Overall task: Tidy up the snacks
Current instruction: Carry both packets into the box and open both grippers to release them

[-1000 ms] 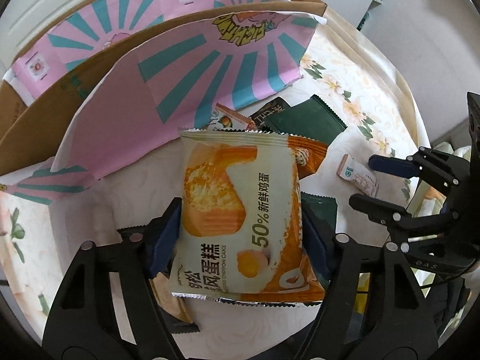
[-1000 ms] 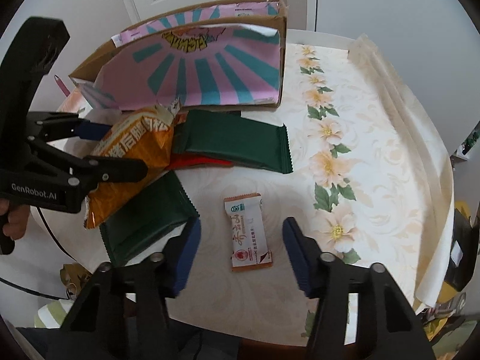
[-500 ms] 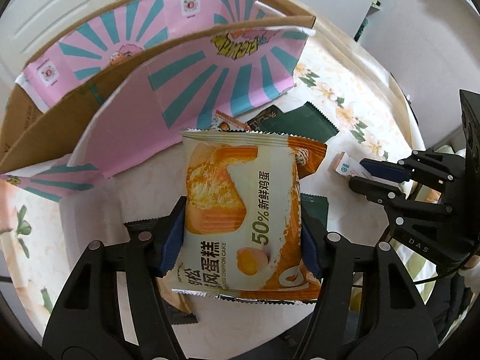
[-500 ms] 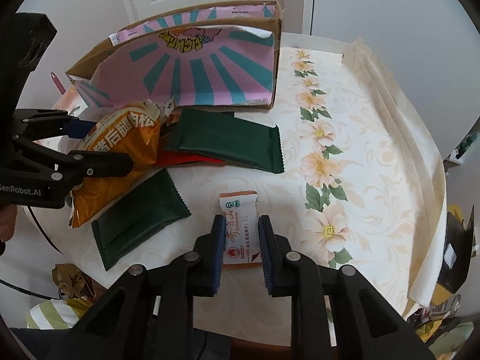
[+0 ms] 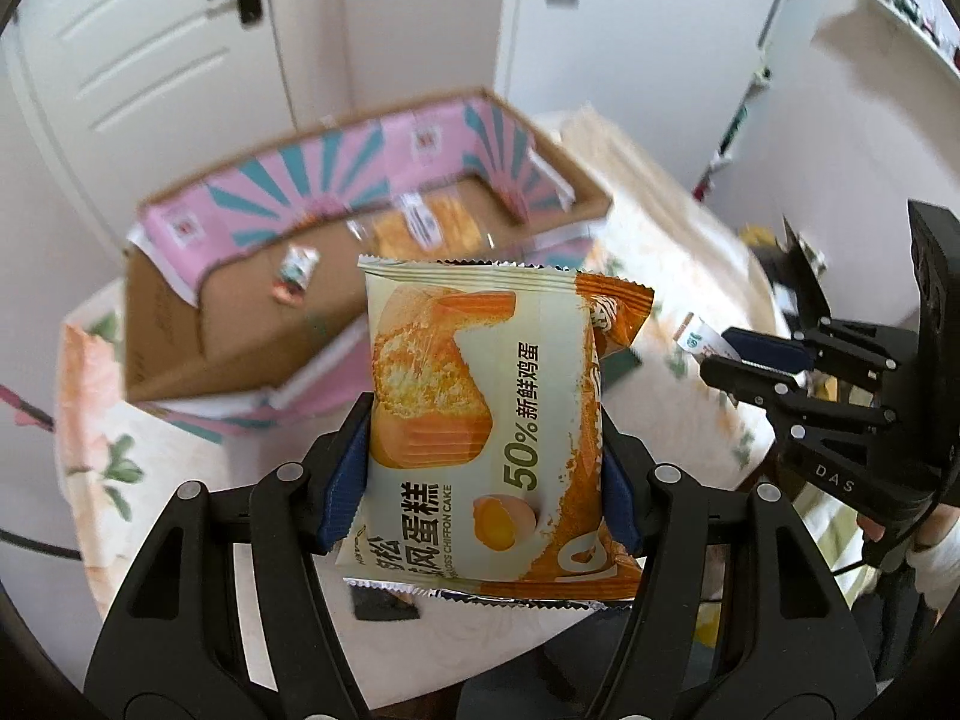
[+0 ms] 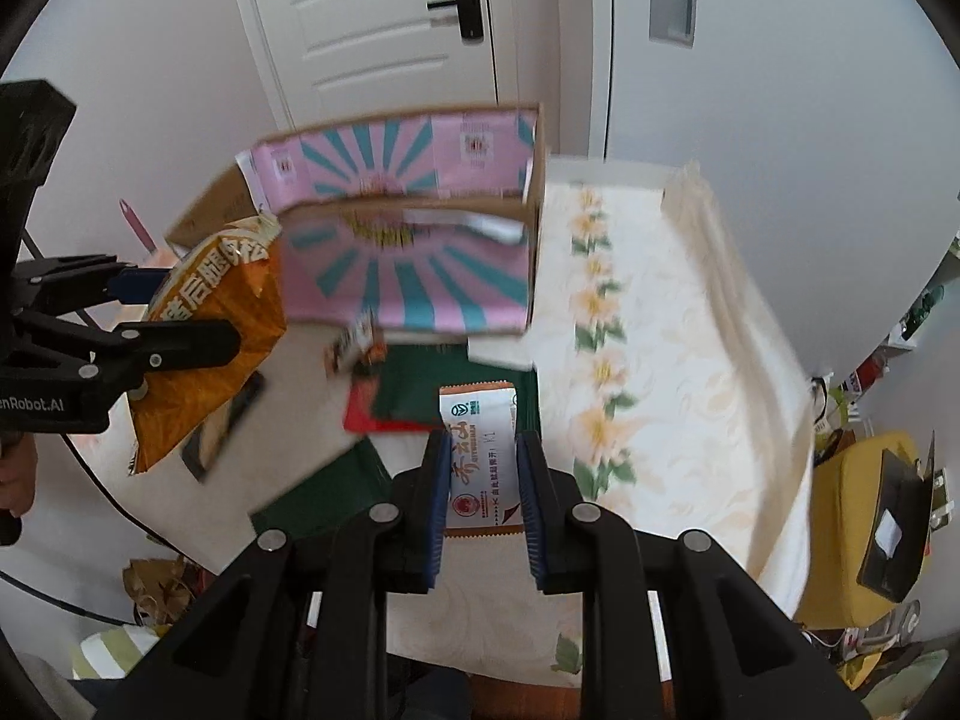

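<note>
The left gripper (image 5: 483,468) clamps a "50% CHIFFON CAKE" packet (image 5: 486,420) at the cardboard box's (image 5: 180,324) five o'clock, while the right gripper (image 6: 483,501), closed narrow, pinches a small white sachet (image 6: 480,450) above the table (image 6: 660,360).

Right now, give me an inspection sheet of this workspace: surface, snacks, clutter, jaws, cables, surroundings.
Surface: table with a floral cloth, partly covered by packets.
Job's things: cardboard box, open, with a few packets inside; cake packet and small white packet both lifted off the table.
Clutter: green packets, a red one beneath, loose on the cloth near the box.
Grippers: left gripper shut on the cake packet; right gripper shut on the small white packet, its jaws having just closed.
Cables: black cable hanging below the left gripper.
Surroundings: white door behind the box; yellow seat beside the table.
</note>
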The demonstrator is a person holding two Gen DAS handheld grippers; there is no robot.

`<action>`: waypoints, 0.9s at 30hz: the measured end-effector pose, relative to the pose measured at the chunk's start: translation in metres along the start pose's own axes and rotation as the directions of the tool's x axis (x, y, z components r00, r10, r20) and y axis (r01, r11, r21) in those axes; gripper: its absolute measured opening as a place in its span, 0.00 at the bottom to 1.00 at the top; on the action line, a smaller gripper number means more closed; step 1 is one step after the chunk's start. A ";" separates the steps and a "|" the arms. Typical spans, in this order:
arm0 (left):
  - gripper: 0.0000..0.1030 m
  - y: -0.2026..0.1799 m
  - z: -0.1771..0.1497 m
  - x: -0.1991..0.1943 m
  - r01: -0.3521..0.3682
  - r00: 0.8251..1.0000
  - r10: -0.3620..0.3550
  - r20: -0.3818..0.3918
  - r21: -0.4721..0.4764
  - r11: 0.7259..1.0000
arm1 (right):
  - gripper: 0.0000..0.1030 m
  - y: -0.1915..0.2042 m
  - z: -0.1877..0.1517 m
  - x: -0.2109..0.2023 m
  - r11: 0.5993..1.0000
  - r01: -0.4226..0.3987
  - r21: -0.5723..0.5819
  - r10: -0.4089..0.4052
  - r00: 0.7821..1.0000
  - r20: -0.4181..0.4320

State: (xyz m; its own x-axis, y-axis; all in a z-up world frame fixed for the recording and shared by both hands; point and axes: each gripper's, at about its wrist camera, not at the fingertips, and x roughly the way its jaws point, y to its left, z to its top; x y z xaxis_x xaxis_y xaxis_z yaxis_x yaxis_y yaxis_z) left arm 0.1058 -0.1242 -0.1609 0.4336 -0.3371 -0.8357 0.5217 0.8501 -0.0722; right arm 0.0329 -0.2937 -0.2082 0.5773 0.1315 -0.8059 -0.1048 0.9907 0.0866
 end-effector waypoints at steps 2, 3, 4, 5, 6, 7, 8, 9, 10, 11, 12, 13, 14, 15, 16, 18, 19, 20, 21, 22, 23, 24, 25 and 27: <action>0.60 0.002 0.010 -0.014 -0.020 0.999 0.021 0.033 -0.017 1.000 | 0.20 -0.001 0.012 -0.008 1.000 -0.005 -0.005 0.005 1.000 0.021; 0.60 0.003 0.013 -0.017 -0.027 0.999 0.028 0.045 -0.023 0.999 | 0.20 -0.001 0.018 -0.013 1.000 -0.011 -0.010 0.011 0.999 0.031; 0.60 0.005 0.018 -0.024 -0.039 0.997 0.041 0.063 -0.033 0.999 | 0.20 0.000 0.023 -0.017 1.000 -0.017 -0.017 0.017 0.999 0.041; 0.60 0.006 0.022 -0.031 -0.049 0.995 0.053 0.081 -0.044 0.998 | 0.20 0.001 0.029 -0.021 0.999 -0.020 -0.025 0.022 0.998 0.053; 0.60 0.007 0.025 -0.035 -0.055 0.994 0.059 0.091 -0.049 0.997 | 0.20 0.002 0.036 -0.025 0.999 -0.025 -0.036 0.027 0.997 0.065; 0.60 0.008 0.029 -0.041 -0.068 0.991 0.074 0.108 -0.059 0.996 | 0.20 0.002 0.042 -0.028 0.999 -0.030 -0.045 0.033 0.997 0.075; 0.60 0.009 0.032 -0.046 -0.077 0.989 0.085 0.121 -0.066 0.995 | 0.20 0.003 0.050 -0.032 0.998 -0.039 -0.053 0.043 0.995 0.088; 0.60 0.011 0.035 -0.050 -0.084 0.987 0.094 0.133 -0.072 0.994 | 0.20 0.003 0.058 -0.034 0.997 -0.049 -0.059 0.054 0.994 0.098; 0.60 0.013 0.039 -0.052 -0.089 0.985 0.099 0.141 -0.079 0.993 | 0.20 0.003 0.064 -0.035 0.996 -0.054 -0.064 0.061 0.993 0.105; 0.60 0.015 0.041 -0.055 -0.092 0.983 0.105 0.150 -0.090 0.992 | 0.20 0.004 0.070 -0.037 0.996 -0.058 -0.068 0.066 0.991 0.113; 0.60 0.017 0.043 -0.057 -0.093 0.982 0.108 0.156 -0.097 0.991 | 0.20 0.005 0.079 -0.039 0.995 -0.062 -0.075 0.071 0.990 0.123; 0.60 0.021 0.046 -0.060 -0.097 0.980 0.114 0.161 -0.108 0.989 | 0.20 0.005 0.086 -0.039 0.995 -0.065 -0.080 0.075 0.989 0.129; 0.60 0.024 0.049 -0.061 -0.101 0.979 0.120 0.164 -0.117 0.988 | 0.20 0.007 0.093 -0.039 0.994 -0.068 -0.083 0.079 0.988 0.135; 0.60 0.029 0.052 -0.062 -0.105 0.978 0.125 0.166 -0.126 0.986 | 0.20 0.008 0.098 -0.039 0.994 -0.073 -0.083 0.084 0.987 0.137; 0.60 0.034 0.055 -0.062 -0.107 0.978 0.129 0.166 -0.135 0.985 | 0.20 0.009 0.105 -0.038 0.993 -0.080 -0.083 0.090 0.986 0.137; 0.60 0.045 0.060 -0.060 -0.112 0.977 0.136 0.164 -0.149 0.982 | 0.20 0.014 0.118 -0.036 0.992 -0.090 -0.084 0.101 0.985 0.139; 0.60 0.053 0.064 -0.058 -0.116 0.977 0.141 0.159 -0.156 0.981 | 0.20 0.016 0.123 -0.034 0.992 -0.093 -0.086 0.104 0.985 0.140; 0.60 0.057 0.064 -0.057 -0.118 0.977 0.143 0.156 -0.160 0.980 | 0.20 0.019 0.129 -0.031 0.991 -0.095 -0.089 0.107 0.984 0.141; 0.60 0.064 0.065 -0.053 -0.119 0.979 0.144 0.147 -0.166 0.979 | 0.20 0.021 0.133 -0.029 0.991 -0.097 -0.091 0.109 0.984 0.142; 0.60 0.074 0.068 -0.046 -0.116 0.981 0.140 0.131 -0.176 0.978 | 0.20 0.025 0.139 -0.026 0.991 -0.098 -0.093 0.111 0.983 0.143; 0.60 0.079 0.069 -0.042 -0.115 0.983 0.138 0.119 -0.182 0.977 | 0.20 0.027 0.144 -0.023 0.991 -0.097 -0.093 0.109 0.983 0.144; 0.60 0.089 0.072 -0.032 -0.111 0.987 0.131 0.096 -0.190 0.975 | 0.20 0.029 0.149 -0.019 0.992 -0.095 -0.089 0.107 0.984 0.143; 0.60 0.098 0.075 -0.024 -0.112 0.989 0.129 0.077 -0.194 0.975 | 0.20 0.030 0.154 -0.016 0.992 -0.097 -0.080 0.108 0.985 0.138; 0.60 0.109 0.076 -0.008 -0.116 0.991 0.128 0.048 -0.198 0.973 | 0.20 0.033 0.164 -0.006 0.993 -0.104 -0.061 0.111 0.986 0.126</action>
State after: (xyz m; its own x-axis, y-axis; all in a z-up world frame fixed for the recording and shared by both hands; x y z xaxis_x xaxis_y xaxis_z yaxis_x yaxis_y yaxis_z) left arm 0.2147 -0.0593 -0.1205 0.5315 -0.2448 -0.8109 0.3124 0.9465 -0.0810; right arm 0.1582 -0.2558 -0.1044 0.6595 0.2440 -0.7110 -0.2138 0.9677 0.1337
